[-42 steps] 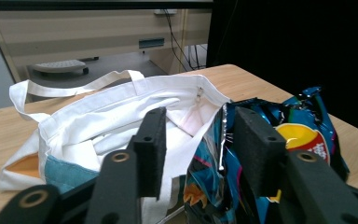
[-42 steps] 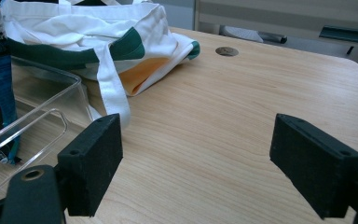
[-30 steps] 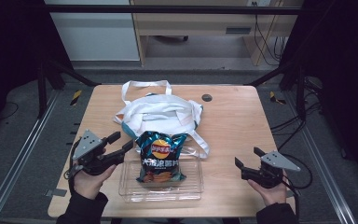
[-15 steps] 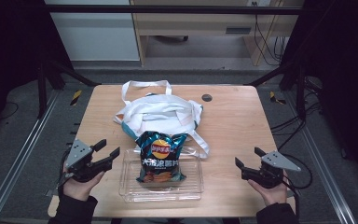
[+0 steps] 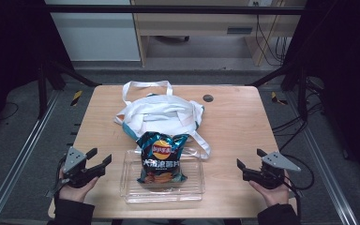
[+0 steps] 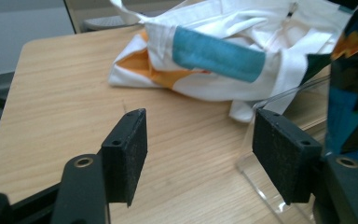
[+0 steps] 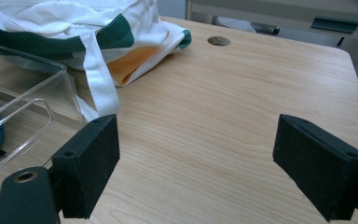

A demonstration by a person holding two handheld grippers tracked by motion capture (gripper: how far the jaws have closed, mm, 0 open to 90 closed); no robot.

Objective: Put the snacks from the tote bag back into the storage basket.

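On the wooden table [image 5: 243, 122] in front of me sits a bag of chips [image 5: 161, 157]. It is dark blue and teal, with a round red and yellow logo near the top and a picture of golden chips at the bottom. It looks puffy and shiny. The bag lies in a clear plastic tray [image 5: 131, 187], and its top end sticks out over the far edge of the tray. The tray is near my edge of the table, between my 2 hands.

Behind the tray lies a white cloth bag [image 5: 161, 112]. It is floppy and folded, with long white handles. It has teal edges, and from my gripper views I can see a blue stripe [image 6: 216, 58] and some orange inside. One white strap [image 5: 201, 140] runs down beside the tray's far right corner.

My left gripper [image 5: 101, 159] is low over the table, just to the left of the tray. Its jaws have just been opening, and now they stand wide apart with nothing between them. In the left gripper view, the near corner of the tray is just beside 1 pad [image 6: 282, 149].

My right gripper [image 5: 248, 161] is well to the right of the tray. Its jaws are wide apart too, and they hold nothing. A small dark round hole [image 5: 208, 98] sits in the table far from me.
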